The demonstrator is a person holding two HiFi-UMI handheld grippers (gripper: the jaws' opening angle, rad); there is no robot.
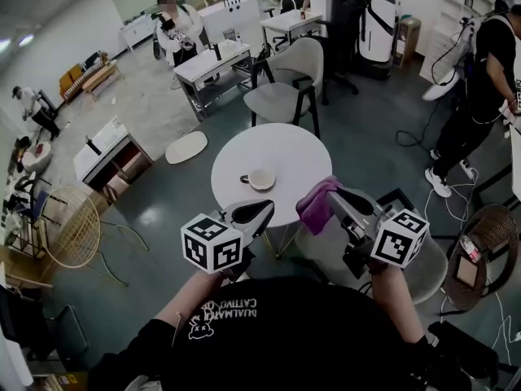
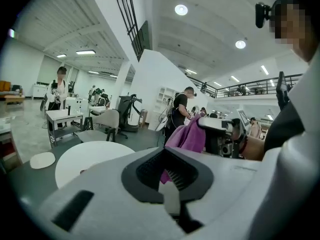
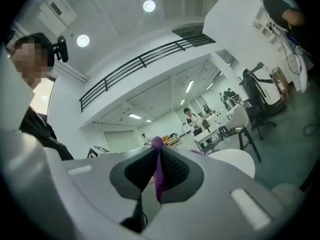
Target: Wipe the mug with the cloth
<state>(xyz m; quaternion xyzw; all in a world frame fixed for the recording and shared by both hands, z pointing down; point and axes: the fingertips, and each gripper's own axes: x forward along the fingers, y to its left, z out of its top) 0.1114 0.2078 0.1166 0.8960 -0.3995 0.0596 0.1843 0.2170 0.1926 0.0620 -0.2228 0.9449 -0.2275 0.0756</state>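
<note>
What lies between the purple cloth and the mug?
Nothing but bare white tabletop separates the cloth from the mug; the head view shows it.

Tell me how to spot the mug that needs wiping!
Look at the round white table in the middle of the grey floor. Near its closest edge sits a small cream ceramic mug, handle poking left. It is the only thing on the tabletop; the purple cloth is held up in the air.

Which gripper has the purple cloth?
The right gripper: its jaws pinch the purple cloth. The left gripper is shut with nothing between its jaws.
</note>
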